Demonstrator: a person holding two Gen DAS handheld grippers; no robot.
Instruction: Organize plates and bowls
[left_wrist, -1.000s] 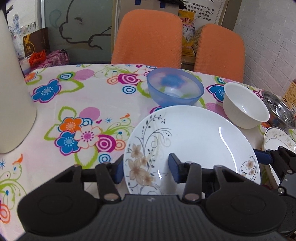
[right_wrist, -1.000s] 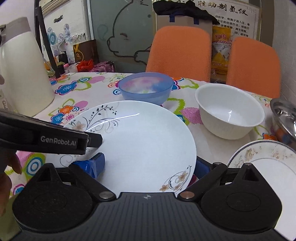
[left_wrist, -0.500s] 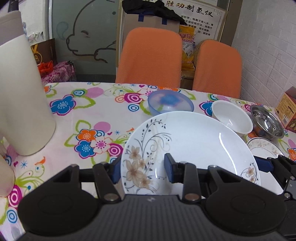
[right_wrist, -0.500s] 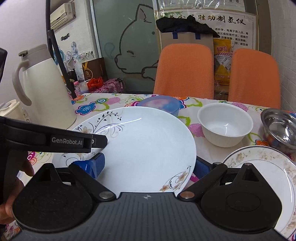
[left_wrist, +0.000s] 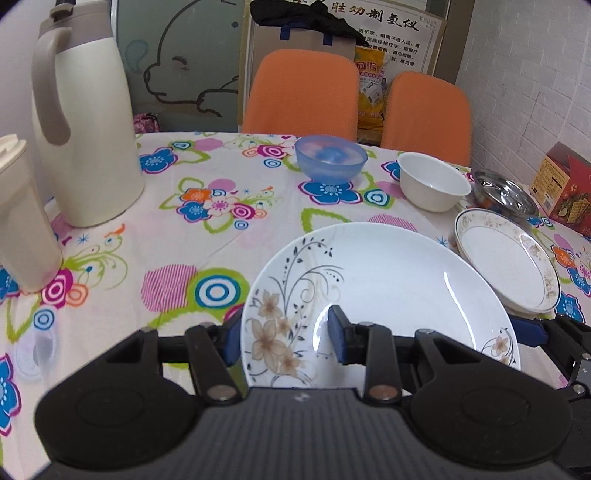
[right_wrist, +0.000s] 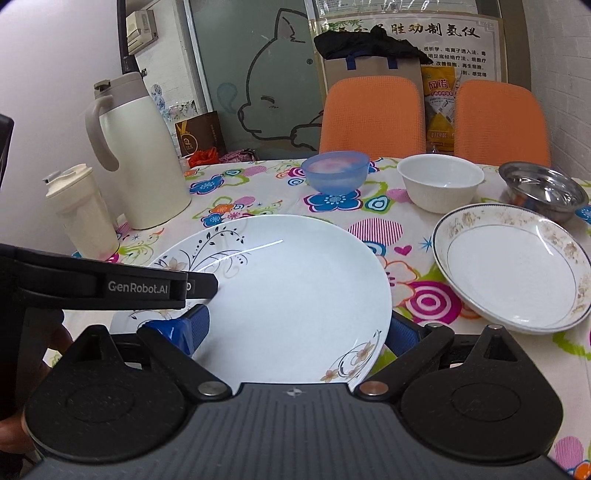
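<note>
Gripped from both sides: large white plate with brown flower print (left_wrist: 388, 291), held up over the near edge of the flower-patterned tablecloth (left_wrist: 207, 206). Left gripper (left_wrist: 284, 334) clamped on its left rim; right gripper (right_wrist: 295, 328) clamped on its right rim. Farther back: translucent blue plastic bowl (left_wrist: 330, 158), then plain white bowl (left_wrist: 430, 181), shiny steel bowl (left_wrist: 504, 194) toward the right edge. Nearer, rested flat: gold-rimmed shallow plate (right_wrist: 513, 267).

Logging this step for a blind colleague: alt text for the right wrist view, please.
Both grippers, right gripper and left gripper, clamp a large floral plate above a flowered tablecloth. Beyond: gold-rimmed plate, blue bowl, white bowl, steel bowl.
</note>
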